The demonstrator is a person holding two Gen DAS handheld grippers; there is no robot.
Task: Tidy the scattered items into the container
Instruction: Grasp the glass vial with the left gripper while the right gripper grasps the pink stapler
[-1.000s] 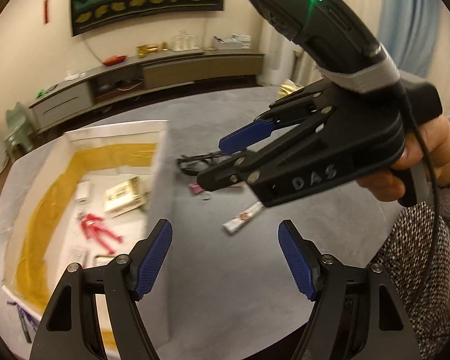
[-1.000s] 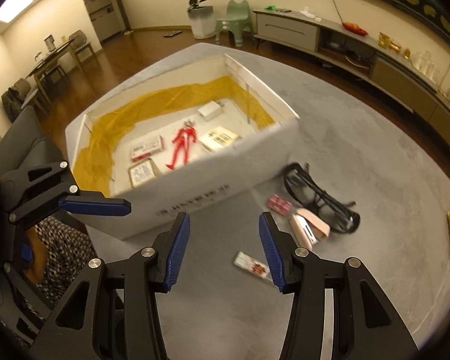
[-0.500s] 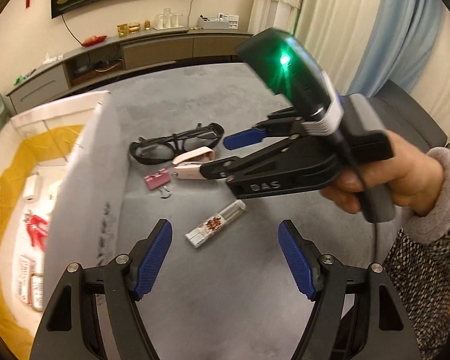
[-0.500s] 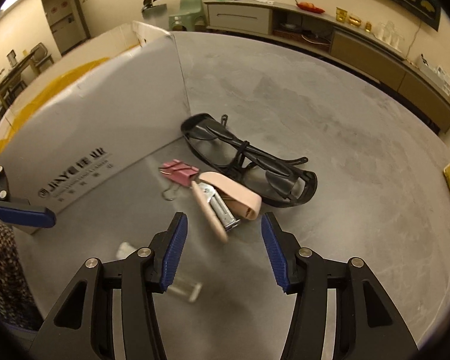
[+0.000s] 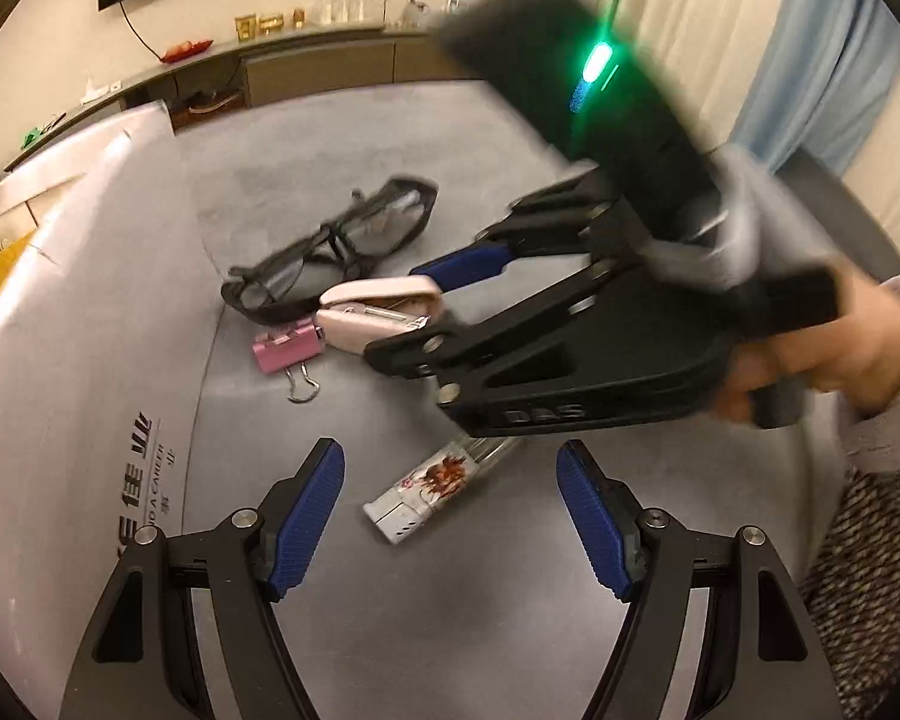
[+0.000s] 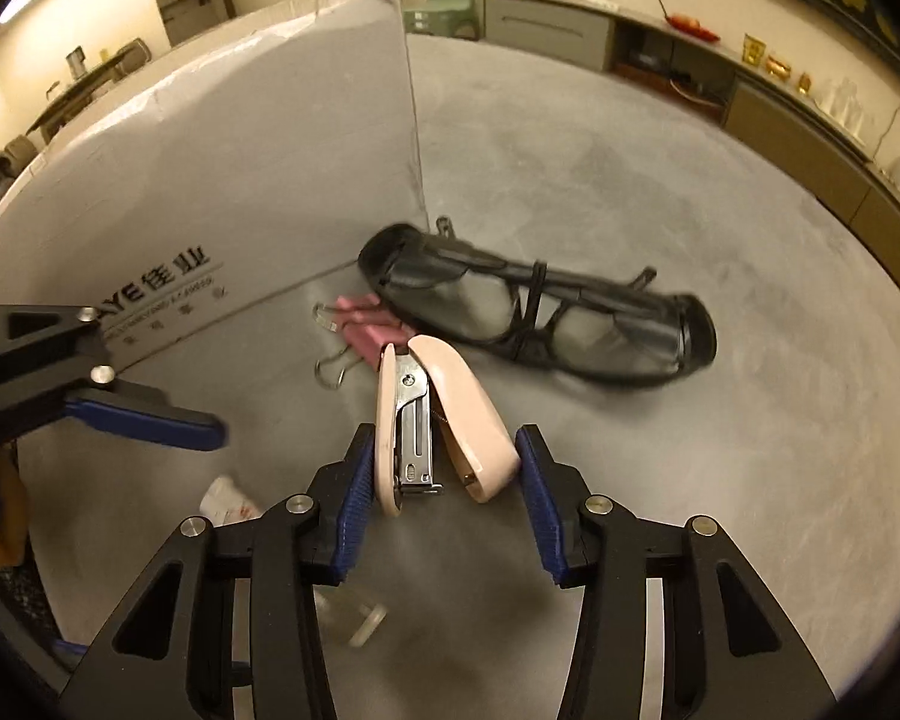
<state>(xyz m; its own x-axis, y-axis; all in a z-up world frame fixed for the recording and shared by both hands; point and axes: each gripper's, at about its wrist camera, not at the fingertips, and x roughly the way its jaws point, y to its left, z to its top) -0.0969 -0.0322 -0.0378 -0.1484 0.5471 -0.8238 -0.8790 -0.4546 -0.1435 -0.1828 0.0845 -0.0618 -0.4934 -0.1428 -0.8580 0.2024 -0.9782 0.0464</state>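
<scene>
The white cardboard box [image 6: 222, 180] is seen at nine to ten o'clock on the grey surface [image 6: 660, 192]. The left gripper [image 5: 450, 510] is held released above a small printed tube [image 5: 432, 489], nothing between its pads. At the box's foot a pink binder clip [image 6: 369, 330] lies against a pink stapler [image 6: 438, 426], which is bracketed by the right gripper [image 6: 441, 498]; its pads are spread just beside the stapler, and contact cannot be told. Black glasses [image 6: 540, 312] lie at one o'clock of the stapler.
</scene>
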